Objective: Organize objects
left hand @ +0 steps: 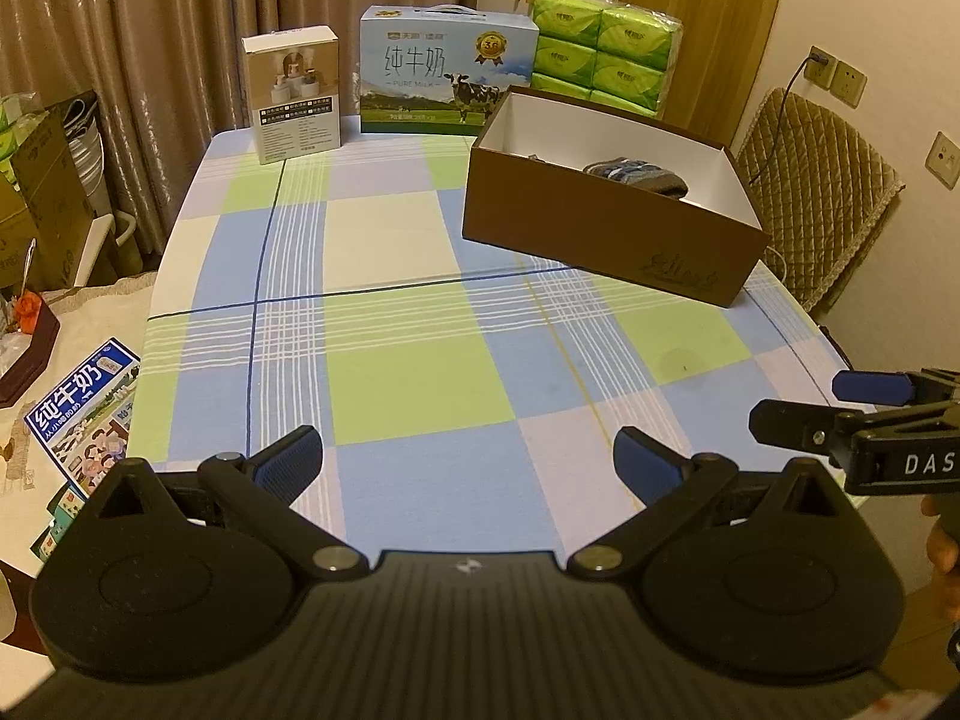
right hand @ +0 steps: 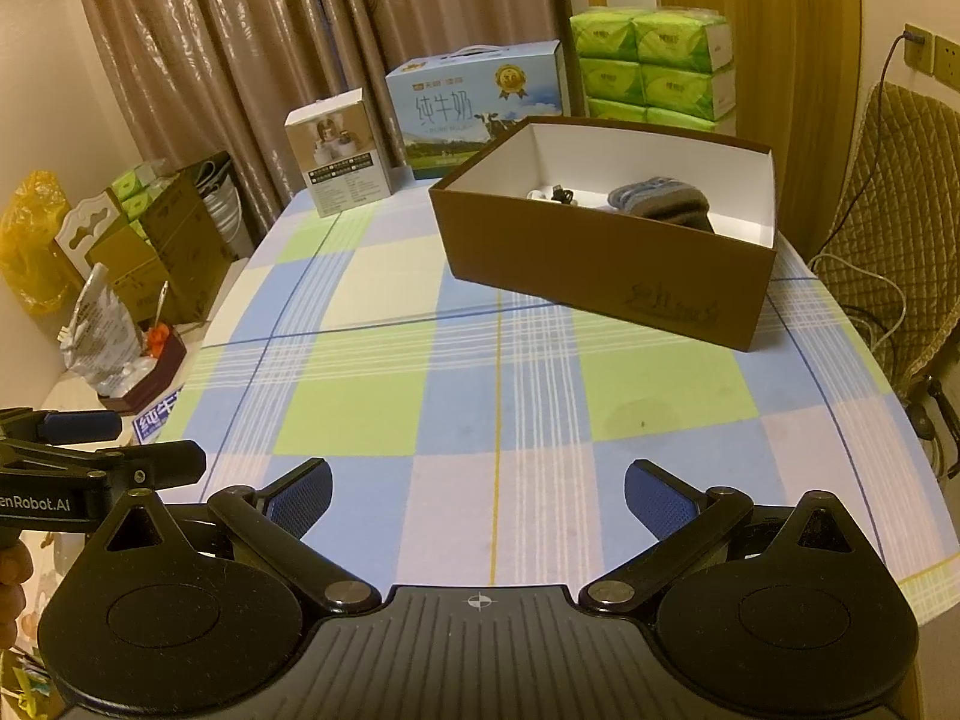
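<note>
Seen from the left wrist, the left tool (left hand: pixel 468 462) hovers level over the near edge of the counter (left hand: pixel 414 384), its blue ribbed pads spread wide with nothing between them. Ahead and to its right sits an open brown cardboard box (left hand: pixel 606 234), rectangular, white inside, with a dark embossed mark on its front that cannot be read; a grey and blue knitted sock (left hand: pixel 636 175) lies within. Farther ahead stand a milk carton (left hand: pixel 447 75) printed "PURE MILK" with a cow, a small white product box (left hand: pixel 295 96), and green plastic-wrapped tissue packs (left hand: pixel 606 51). At far right the right tool (left hand: pixel 852 408) pokes in, lettered "DAS".

From the right wrist, the right tool (right hand: pixel 478 495) is likewise held flat above the checked cloth, jaws wide apart and empty. The brown box (right hand: pixel 600 264) lies ahead, slightly right, holding the sock (right hand: pixel 660 201) and small items too tiny to tell. The left tool (right hand: pixel 102 444) enters at left, marked "enRobot.AI".
</note>
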The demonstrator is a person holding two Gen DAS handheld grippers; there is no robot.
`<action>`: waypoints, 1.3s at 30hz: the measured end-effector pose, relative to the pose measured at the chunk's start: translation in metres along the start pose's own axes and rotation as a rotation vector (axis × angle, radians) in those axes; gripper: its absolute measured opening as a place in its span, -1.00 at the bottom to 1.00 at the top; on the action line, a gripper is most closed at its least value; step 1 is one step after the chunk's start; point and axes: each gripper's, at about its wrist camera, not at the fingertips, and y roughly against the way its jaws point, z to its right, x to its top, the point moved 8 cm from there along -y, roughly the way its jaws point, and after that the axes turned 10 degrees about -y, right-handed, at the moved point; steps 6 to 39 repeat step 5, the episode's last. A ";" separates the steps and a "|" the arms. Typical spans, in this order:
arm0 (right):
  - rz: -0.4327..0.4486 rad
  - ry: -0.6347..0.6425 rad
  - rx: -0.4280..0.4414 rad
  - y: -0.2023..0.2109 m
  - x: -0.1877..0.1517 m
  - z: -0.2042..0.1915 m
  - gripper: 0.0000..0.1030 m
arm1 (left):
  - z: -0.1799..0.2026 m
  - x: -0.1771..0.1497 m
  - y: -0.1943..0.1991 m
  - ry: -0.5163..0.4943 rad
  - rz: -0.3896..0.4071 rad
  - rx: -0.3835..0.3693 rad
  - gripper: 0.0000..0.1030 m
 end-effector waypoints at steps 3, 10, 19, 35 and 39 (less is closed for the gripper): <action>-0.002 -0.003 -0.001 0.000 -0.002 0.000 0.96 | 0.001 0.002 -0.001 -0.008 0.002 0.005 0.98; -0.003 -0.004 -0.002 0.000 -0.001 0.002 0.96 | 0.002 0.003 -0.001 -0.013 0.004 0.009 0.98; -0.003 -0.004 -0.002 0.000 -0.001 0.002 0.96 | 0.002 0.003 -0.001 -0.013 0.004 0.009 0.98; -0.003 -0.004 -0.002 0.000 -0.001 0.002 0.96 | 0.002 0.003 -0.001 -0.013 0.004 0.009 0.98; -0.003 -0.004 -0.002 0.000 -0.001 0.002 0.96 | 0.002 0.003 -0.001 -0.013 0.004 0.009 0.98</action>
